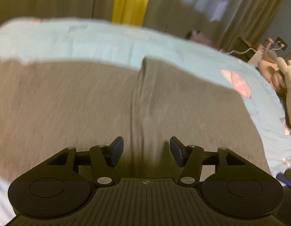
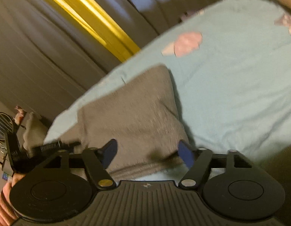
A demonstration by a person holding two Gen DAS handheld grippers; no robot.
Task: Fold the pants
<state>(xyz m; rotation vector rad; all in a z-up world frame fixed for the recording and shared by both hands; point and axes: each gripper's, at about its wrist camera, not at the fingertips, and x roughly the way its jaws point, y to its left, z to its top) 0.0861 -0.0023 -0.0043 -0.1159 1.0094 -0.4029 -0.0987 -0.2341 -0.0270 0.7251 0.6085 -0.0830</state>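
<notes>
Pants [image 1: 88,103] lie flat, center fold running away (both tongs parted).

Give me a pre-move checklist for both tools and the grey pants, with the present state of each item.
1. Left tool open: ok, the pads stand apart with nothing between them.
2. Right tool open: ok, the pads are spread over the cloth without pinching it.
3. Grey pants lying on the blue bedsheet: ok.
4. Pants lying flat: not ok, a ridge runs down the middle ahead of the left tool.
5. Pants edge within the right tool's span: ok, the near edge lies between its pads.
6. Fold stage reached: cannot tell, both views are blurred and cropped.
</notes>
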